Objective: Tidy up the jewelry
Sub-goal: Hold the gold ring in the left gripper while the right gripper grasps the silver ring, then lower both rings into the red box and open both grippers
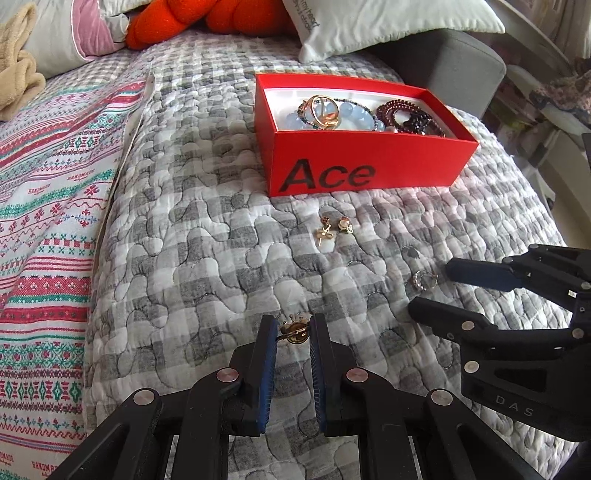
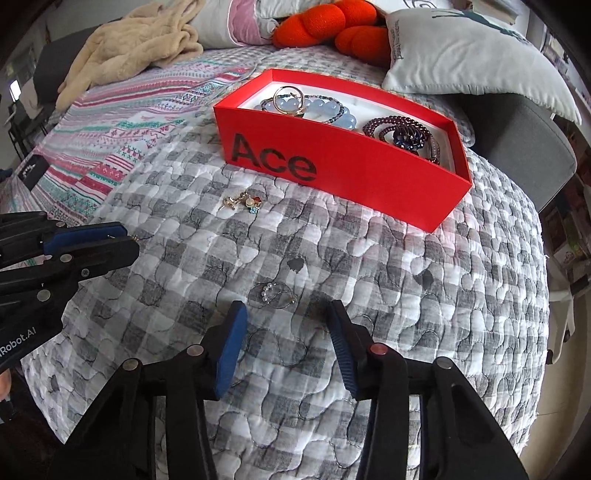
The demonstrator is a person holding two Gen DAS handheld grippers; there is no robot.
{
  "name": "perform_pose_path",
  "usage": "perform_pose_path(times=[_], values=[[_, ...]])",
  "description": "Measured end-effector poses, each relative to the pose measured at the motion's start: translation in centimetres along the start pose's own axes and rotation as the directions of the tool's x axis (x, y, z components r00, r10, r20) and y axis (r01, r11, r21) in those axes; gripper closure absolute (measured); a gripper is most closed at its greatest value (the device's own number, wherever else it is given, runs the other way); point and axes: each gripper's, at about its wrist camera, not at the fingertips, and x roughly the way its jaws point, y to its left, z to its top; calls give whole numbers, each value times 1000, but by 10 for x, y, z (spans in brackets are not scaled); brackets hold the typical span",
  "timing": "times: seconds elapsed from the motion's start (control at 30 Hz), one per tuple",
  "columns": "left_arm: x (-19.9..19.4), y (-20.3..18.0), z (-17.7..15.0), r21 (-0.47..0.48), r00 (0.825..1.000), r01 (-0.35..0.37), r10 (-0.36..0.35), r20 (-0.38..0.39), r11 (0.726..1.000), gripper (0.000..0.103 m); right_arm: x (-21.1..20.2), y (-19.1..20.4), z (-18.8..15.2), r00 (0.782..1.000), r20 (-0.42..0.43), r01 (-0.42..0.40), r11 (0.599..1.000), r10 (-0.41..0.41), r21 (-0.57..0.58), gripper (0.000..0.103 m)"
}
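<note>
A red "Ace" box (image 1: pixel 365 162) (image 2: pixel 351 173) sits on the quilt and holds blue and dark red bead bracelets and a gold ring. My left gripper (image 1: pixel 293 328) is shut on a small gold earring (image 1: pixel 293 329) just above the quilt; it shows at the left of the right wrist view (image 2: pixel 122 240). My right gripper (image 2: pixel 288 317) is open, and a pearl ring (image 2: pixel 271 293) lies just beyond its tips; the gripper also shows in the left wrist view (image 1: pixel 430 286). A cluster of small earrings (image 1: pixel 334 226) (image 2: pixel 243 203) lies in front of the box.
The grey checked quilt (image 1: pixel 207 258) covers the bed, with a striped patterned blanket (image 1: pixel 48 192) on the left. Pillows (image 1: pixel 384 22), an orange cushion (image 2: pixel 332 29) and a beige fleece (image 2: pixel 140 44) lie behind the box. A grey bed frame (image 2: pixel 524 140) stands at right.
</note>
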Motion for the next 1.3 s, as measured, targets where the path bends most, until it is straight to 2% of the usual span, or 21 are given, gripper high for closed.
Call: perform_pose_path(times=[0.17, 0.53, 0.7, 1.07, 1.3], values=[[0, 1, 0, -8, 1000, -2, 2, 1, 1000, 91, 4, 6, 8, 1000, 9, -3, 1000, 3, 2, 83], [-3, 4, 12, -48, 1000, 0, 1, 25, 999, 91, -3, -11, 15, 1000, 19, -11, 999, 11, 42, 84], [-2, 9, 25, -88, 999, 4, 0, 47, 996, 91, -16, -23, 22, 998, 52, -22, 997, 18, 74, 84], [-5, 11, 62, -143, 990, 18, 2, 142, 989, 91, -41, -64, 43, 987, 156, -75, 976, 43, 205, 84], [-2, 3, 81, -137, 974, 50, -18, 227, 989, 91, -45, -90, 59, 974, 224, -91, 959, 30, 268, 84]])
